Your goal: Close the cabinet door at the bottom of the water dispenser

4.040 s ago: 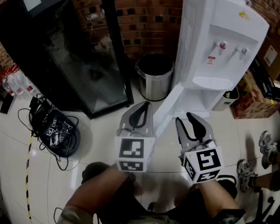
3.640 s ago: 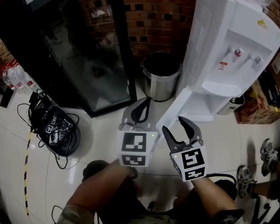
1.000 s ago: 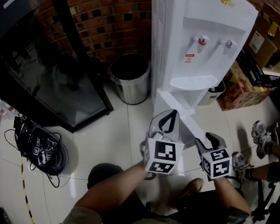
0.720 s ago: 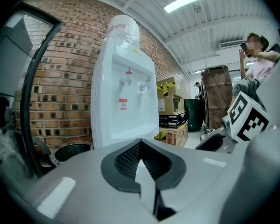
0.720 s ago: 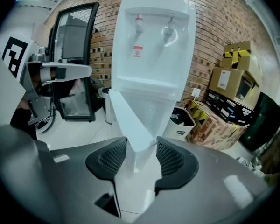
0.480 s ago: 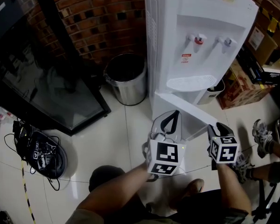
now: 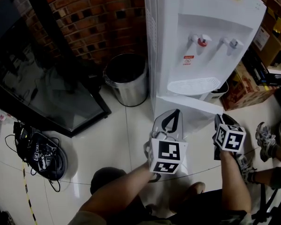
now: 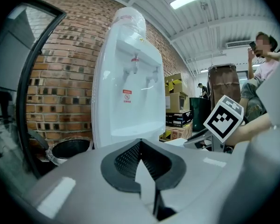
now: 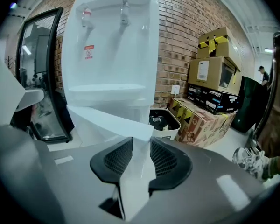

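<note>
The white water dispenser (image 7: 201, 32) stands against the brick wall. Its bottom cabinet door (image 7: 187, 108) is ajar, lying slantwise across the base. My right gripper (image 7: 221, 117) is at the door's free end. In the right gripper view the door (image 9: 98, 125) runs off to the left and its white face fills the gap between the closing jaws of the right gripper (image 9: 141, 141); nothing is clamped. My left gripper (image 7: 177, 111) hangs in front of the door's middle, shut and holding nothing. The left gripper (image 8: 140, 142) faces the dispenser (image 8: 130, 92).
A steel waste bin (image 7: 126, 78) stands left of the dispenser, and a black glass-door cabinet (image 7: 47, 78) beyond it. Cardboard boxes (image 7: 243, 86) and a small bin (image 7: 218, 92) sit on the right. Cables (image 7: 40, 156) lie on the floor at left, and another person's shoes (image 7: 263, 137) are at right.
The door has swung from sticking out toward me to lying nearly across the dispenser's base. My right gripper moved right along with its free end. The left gripper barely shifted.
</note>
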Demonstrator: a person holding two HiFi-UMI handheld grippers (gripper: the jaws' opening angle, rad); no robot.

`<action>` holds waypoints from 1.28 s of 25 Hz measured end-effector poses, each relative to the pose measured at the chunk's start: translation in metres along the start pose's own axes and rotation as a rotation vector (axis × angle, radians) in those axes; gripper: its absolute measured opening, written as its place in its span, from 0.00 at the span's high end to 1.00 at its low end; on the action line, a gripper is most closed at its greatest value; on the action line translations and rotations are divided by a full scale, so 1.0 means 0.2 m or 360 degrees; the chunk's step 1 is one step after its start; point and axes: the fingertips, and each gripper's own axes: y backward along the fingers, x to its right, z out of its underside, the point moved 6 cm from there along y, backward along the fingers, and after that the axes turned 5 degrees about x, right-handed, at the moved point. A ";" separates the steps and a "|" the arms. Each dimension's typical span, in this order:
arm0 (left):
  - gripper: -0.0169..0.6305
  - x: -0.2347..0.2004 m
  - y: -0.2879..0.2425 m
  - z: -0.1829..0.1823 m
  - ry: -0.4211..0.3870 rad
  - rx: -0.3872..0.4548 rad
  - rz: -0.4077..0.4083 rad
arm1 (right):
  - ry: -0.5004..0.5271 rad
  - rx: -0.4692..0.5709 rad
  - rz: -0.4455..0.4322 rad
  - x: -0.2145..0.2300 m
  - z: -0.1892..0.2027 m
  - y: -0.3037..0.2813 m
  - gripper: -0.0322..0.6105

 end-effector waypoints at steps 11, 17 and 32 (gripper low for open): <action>0.97 -0.07 -0.09 0.05 -0.0043 -0.0049 -0.0035 | -0.0243 0.0119 0.0024 0.06 -0.07 -0.25 0.90; 0.97 -0.14 -0.11 0.05 -0.0067 -0.0059 -0.0053 | -0.0399 0.0196 -0.0024 0.08 -0.10 -0.42 0.93; 0.97 -0.16 -0.13 0.04 -0.0045 -0.0060 -0.0047 | -0.0343 0.0245 -0.0082 0.01 -0.16 -0.48 0.95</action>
